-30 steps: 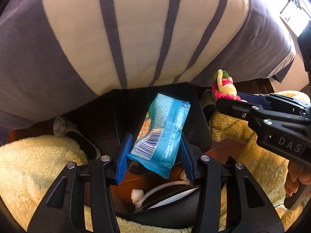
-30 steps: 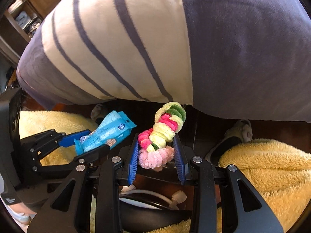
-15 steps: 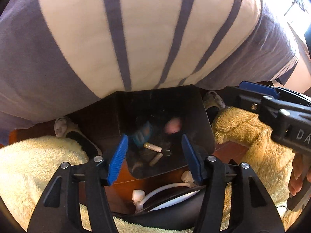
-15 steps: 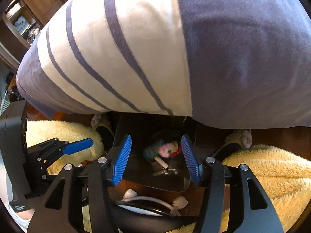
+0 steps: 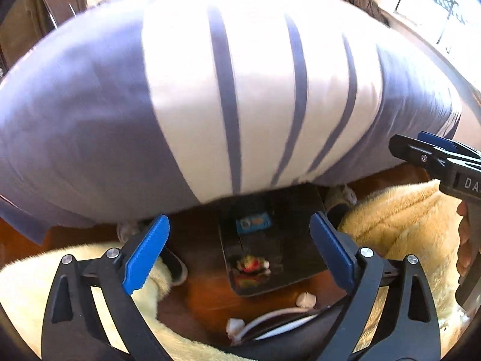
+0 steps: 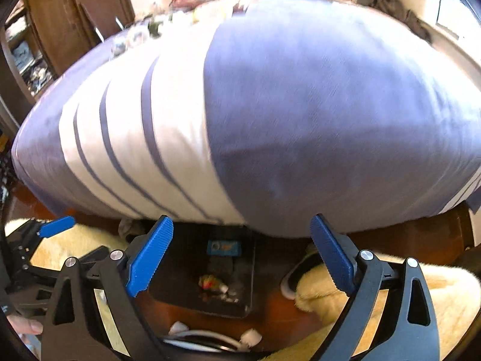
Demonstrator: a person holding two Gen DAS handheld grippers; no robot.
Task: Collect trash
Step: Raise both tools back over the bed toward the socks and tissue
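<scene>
1. Filling most of both views: a bed [image 5: 210, 105] under a striped cover in purple-grey and white, its near edge overhanging a dark wooden floor [image 5: 204, 294].
2. Standing behind the bed, at the upper left: brown wooden furniture [image 6: 75, 21], blurred; lying along the far side of the bed, small mixed items too smeared to name.
3. Spreading on the floor to either side below the bed edge: yellow fleecy fabric [image 5: 399, 225].
4. Peeking out from under the bed edge on each side of the bin: light slippers [image 5: 339, 195].
5. Sitting on the floor, half under the bed edge: a black trash bin [image 5: 303, 258], open at the top.
6. Lying inside the bin, toward the bed side: a blue snack wrapper [image 5: 253, 222], also showing in the right view [image 6: 224, 247].
7. Lying inside the bin, toward the near side: a small pink, yellow and green fluffy piece [image 5: 251, 264], next to some pale scraps; showing in the right view too [image 6: 210, 282].
8. Hovering above the bin: left claw [image 5: 239, 255], blue pads spread wide, gripping nothing.
9. Hovering above the bin alike: right claw [image 6: 240, 255], released, nothing between its pads.
10. Resting on the floor just nearer than the bin: a white cable with white plugs [image 6: 210, 335].
</scene>
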